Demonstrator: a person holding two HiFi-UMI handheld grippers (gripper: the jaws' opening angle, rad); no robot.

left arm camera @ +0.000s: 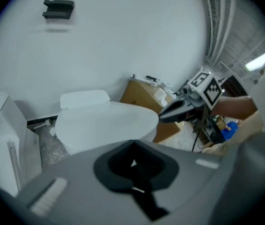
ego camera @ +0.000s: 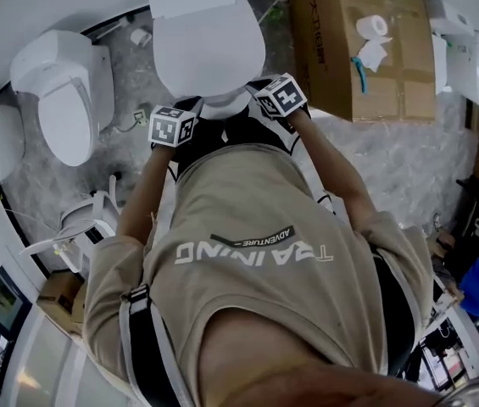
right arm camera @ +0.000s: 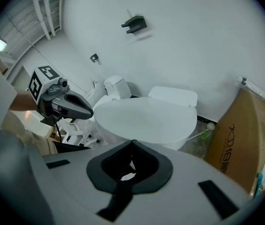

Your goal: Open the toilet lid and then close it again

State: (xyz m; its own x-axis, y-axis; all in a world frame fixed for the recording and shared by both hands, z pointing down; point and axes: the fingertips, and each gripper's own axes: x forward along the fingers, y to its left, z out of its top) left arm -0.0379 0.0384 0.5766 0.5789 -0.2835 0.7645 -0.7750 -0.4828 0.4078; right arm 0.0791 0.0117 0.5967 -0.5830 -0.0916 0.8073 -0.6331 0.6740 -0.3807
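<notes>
Head view: the toilet lid lies shut over its bowl at 12 o'clock, just beyond the person's beige shirt. The left gripper sits at 7 o'clock of the lid's front edge and the right gripper at 5 o'clock. A second toilet stands at 9 o'clock. A cardboard box bearing a paper roll stands at 2 o'clock

Left gripper view: the left gripper, at 6 o'clock, has its jaws pressed together with nothing between them. The toilet lid lies flat ahead at centre. The right gripper is just beside the lid's rim at 3 o'clock; contact cannot be judged

Right gripper view: the right gripper, at 6 o'clock, likewise has its jaws pressed together and empty. The toilet lid is down at centre, the left gripper near its rim at 9 o'clock, the cardboard box at 4 o'clock
</notes>
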